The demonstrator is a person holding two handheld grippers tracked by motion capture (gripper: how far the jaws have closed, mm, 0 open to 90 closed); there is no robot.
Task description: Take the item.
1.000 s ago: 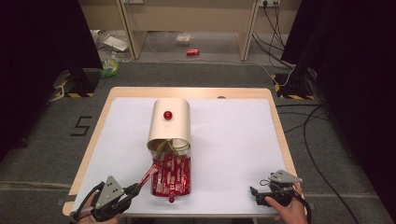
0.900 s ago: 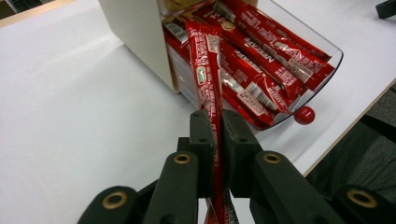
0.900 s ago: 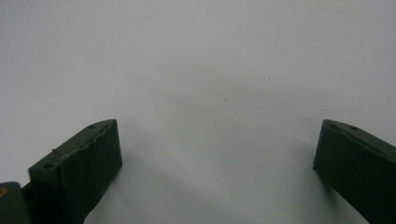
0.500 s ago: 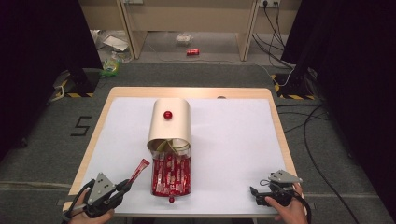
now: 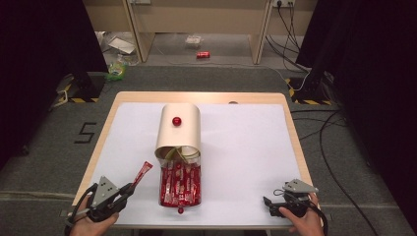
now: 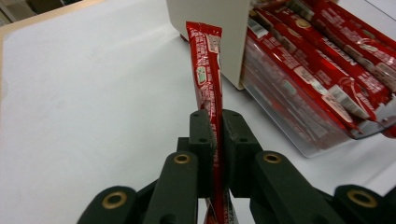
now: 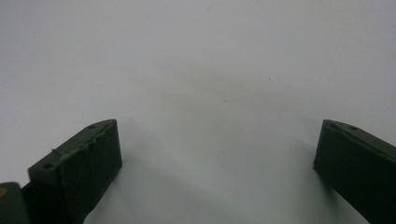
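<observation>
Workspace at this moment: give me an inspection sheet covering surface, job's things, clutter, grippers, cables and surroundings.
Surface: white sheet over a wooden table; no spill seen.
Job's things: beige box with a red knob, lying on its side; clear drawer pulled out toward the person, packed with red stick packets; one red packet held outside it.
Clutter: small dark spot on the far table edge, too small to identify.
Grippers: left gripper shut on the red packet; right gripper open, over bare sheet.
Cables: black cables on the floor at right.
Surroundings: grey floor; red can and litter beyond the table; dark curtains on both sides.
</observation>
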